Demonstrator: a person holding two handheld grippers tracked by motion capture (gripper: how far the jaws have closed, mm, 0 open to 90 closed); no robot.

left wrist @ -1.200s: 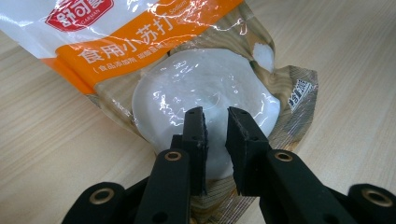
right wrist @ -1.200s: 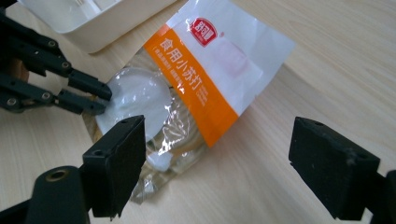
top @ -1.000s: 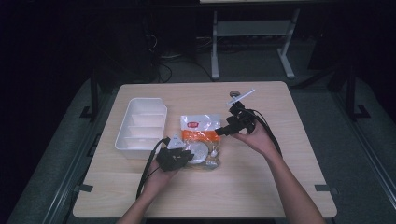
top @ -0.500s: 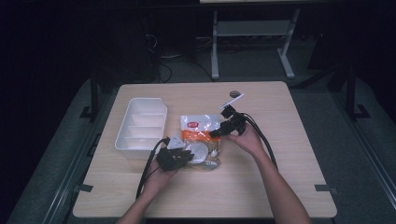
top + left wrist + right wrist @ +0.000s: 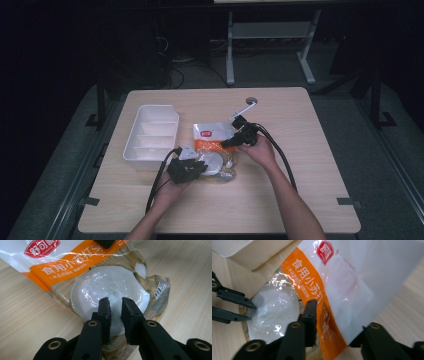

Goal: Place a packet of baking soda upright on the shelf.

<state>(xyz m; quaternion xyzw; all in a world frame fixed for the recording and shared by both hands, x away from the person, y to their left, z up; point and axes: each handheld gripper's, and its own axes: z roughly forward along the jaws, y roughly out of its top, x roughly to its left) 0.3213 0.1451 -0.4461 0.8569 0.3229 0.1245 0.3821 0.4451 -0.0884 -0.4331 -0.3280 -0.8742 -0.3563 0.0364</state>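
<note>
A bag of white powder (image 5: 212, 135), white and orange on top and clear at the bottom, lies mid-table. My left gripper (image 5: 204, 167) comes from the near side. In the left gripper view, the left gripper (image 5: 115, 302) is pinched on the bag's (image 5: 110, 287) clear powder bulge with a narrow gap. My right gripper (image 5: 229, 142) reaches in from the right. In the right gripper view, its left finger (image 5: 310, 312) rests on the orange band. The raised white part of the bag (image 5: 342, 277) hides the other finger. The left gripper (image 5: 249, 312) shows there at the bag's far end.
A white compartment tray (image 5: 150, 108) stands left of the bag, and its wall (image 5: 249, 255) is close behind the bag in the right gripper view. A white strip (image 5: 244, 108) and a round cable hole (image 5: 251, 100) sit at the back. Bare tabletop (image 5: 310, 165) lies to the right.
My right gripper has come down and left from near the white strip onto the bag's right side. The left gripper has stayed on the bag's near end.
</note>
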